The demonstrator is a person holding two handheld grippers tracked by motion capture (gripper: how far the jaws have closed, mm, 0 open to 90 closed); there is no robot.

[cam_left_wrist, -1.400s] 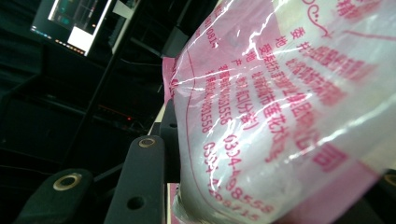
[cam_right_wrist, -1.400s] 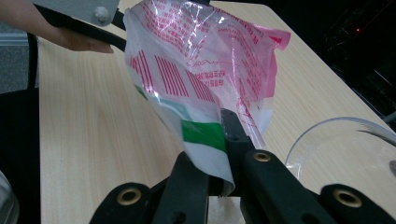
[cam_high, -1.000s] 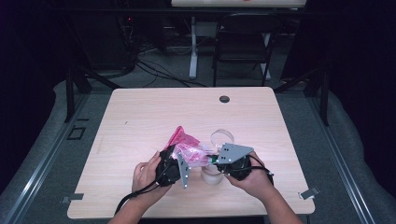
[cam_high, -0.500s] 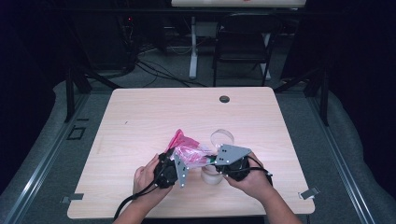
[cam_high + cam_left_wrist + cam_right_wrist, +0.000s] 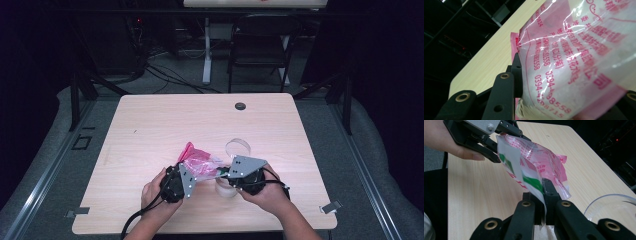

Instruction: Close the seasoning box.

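Both claws hold one pink plastic bag (image 5: 200, 162) above the near half of the bench (image 5: 150, 130); I take the bag as my landmark.

Left claw (image 5: 192, 172): at the bag's near-left end in the high view. In the left gripper view its jaws stand around the bag's body, one black jaw flat against the printed film (image 5: 574, 62), the far one mostly covered by it. I read this as gripping the bag.

Right claw (image 5: 543, 202): at the bag's right end in the high view. Its jaws pinch a thin white-and-green edge of the bag (image 5: 534, 183), nearly shut on it. They have just been opening slightly, with the film between them.

From the right gripper view, the bag hangs clear of the bench, stretched between the claws, crumpled at its far pink end.

A clear plastic ring (image 5: 237, 147) lies on the bench just behind the bag's right end. A small dark round cap (image 5: 240, 106) sits well beyond the bag, near the far edge.
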